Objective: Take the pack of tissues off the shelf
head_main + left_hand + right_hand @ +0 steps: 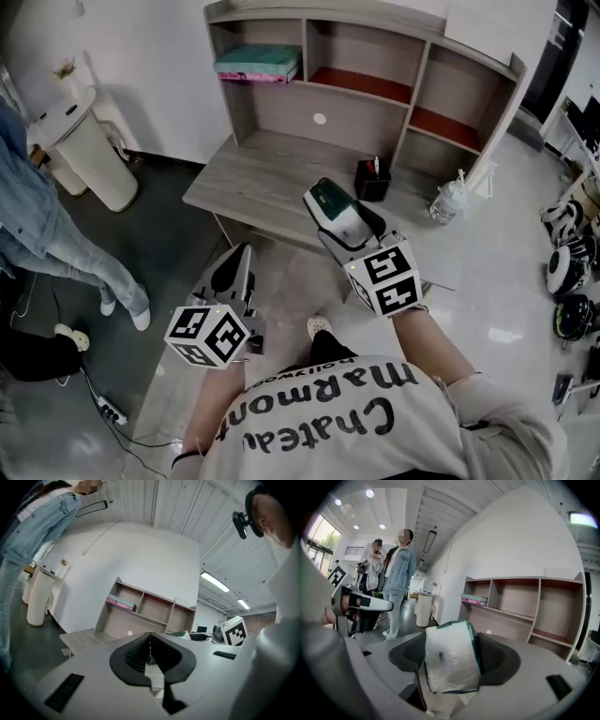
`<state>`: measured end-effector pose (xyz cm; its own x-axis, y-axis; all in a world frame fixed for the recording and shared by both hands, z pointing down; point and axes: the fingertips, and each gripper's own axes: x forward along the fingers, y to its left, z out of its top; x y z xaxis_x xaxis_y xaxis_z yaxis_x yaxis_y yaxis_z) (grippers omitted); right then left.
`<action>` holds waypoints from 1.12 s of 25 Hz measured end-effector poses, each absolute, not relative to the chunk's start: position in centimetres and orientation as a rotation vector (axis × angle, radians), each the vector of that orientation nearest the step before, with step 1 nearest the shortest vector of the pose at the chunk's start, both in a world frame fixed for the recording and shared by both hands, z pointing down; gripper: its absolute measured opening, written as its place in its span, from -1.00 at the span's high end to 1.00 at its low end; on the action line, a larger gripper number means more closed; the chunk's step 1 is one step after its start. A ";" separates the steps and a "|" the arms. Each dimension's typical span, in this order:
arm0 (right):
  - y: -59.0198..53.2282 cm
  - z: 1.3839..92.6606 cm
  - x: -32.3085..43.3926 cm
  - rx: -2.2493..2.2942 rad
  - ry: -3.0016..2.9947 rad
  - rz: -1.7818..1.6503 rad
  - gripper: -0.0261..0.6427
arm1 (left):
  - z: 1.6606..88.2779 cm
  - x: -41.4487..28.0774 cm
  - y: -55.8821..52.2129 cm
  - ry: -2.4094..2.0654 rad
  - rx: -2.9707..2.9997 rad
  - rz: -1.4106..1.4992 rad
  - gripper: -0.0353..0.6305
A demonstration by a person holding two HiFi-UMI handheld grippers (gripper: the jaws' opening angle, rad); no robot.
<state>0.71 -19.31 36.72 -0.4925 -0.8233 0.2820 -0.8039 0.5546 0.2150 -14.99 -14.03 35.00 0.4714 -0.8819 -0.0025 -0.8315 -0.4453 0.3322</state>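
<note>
1. Right gripper [336, 217]: jaws clamped on the pack of tissues [451, 660], a white wrapper with a green edge, gripped across its sides and standing proud of the pads
2. Pack's place: clear of the shelf [361, 89], in the air above the front edge of the desk [272, 173]; it touches nothing but the pads
3. Left gripper [150, 641]: jaws pressed together with nothing between them; it hangs just off the desk's front edge, near its left corner, idle
4. Shelf: a stack of books [258, 61] lies in the upper-left compartment; the other compartments look bare
5. Step, as I judge it: the lift-off is done and I am on the carry away
6. Next move: I would hold the squeeze steady, since the soft wrapper may slip, and bring the pack clear of the desk front before choosing where to set it
</note>
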 end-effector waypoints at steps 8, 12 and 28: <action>-17.3 37.7 0.5 1.328 -2.480 0.028 -0.08 | 35.7 -15.3 -11.9 -1.457 2.419 -0.221 0.84; -16.8 38.3 0.5 1.315 -2.481 0.036 -0.08 | 36.6 -15.2 -11.2 -1.451 2.401 -0.209 0.84; -15.0 38.2 0.3 1.305 -2.507 0.050 -0.08 | 37.2 -15.4 -9.3 -1.450 2.370 -0.244 0.84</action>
